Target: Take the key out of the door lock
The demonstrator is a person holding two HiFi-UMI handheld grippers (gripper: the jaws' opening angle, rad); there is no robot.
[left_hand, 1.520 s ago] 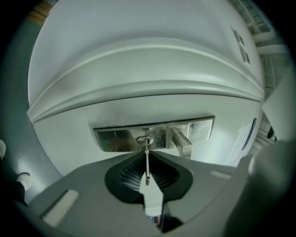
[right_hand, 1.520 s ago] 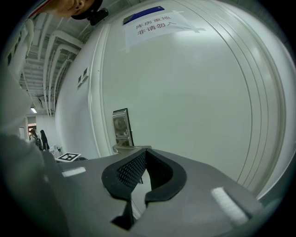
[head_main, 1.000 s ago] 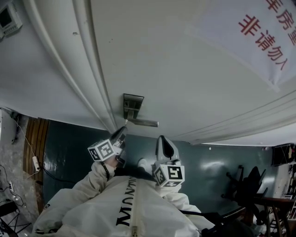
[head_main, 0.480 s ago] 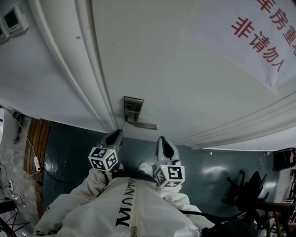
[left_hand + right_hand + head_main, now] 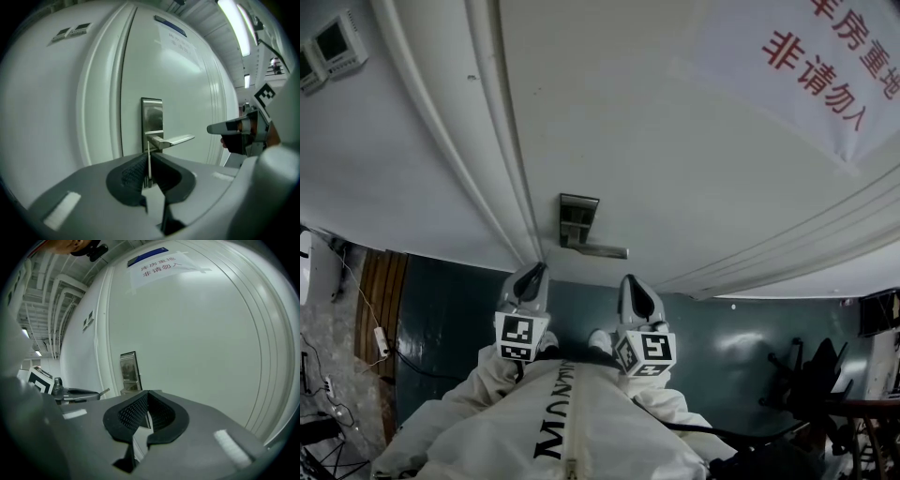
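Observation:
My left gripper (image 5: 536,270) is shut on the key (image 5: 149,161), a thin silver blade standing upright between its pads. It hangs a short way back from the steel lock plate (image 5: 152,117) and the lever handle (image 5: 176,139) on the white door, and the key is clear of the lock. My right gripper (image 5: 630,279) stays beside it to the right, shut and empty, level with the handle (image 5: 605,249). In the right gripper view the lock plate (image 5: 129,371) shows ahead, with the left gripper (image 5: 79,393) at the left.
A paper notice with red characters (image 5: 825,66) is taped on the door's upper right. Raised door-frame mouldings (image 5: 487,141) run left of the lock. Wall control panels (image 5: 337,42) sit far left. Chairs (image 5: 825,375) and cables (image 5: 380,337) stand on the dark floor.
My left gripper has drawn back from the lock plate toward the person and rolled, so its marker cube now faces the head camera. The right gripper has kept still.

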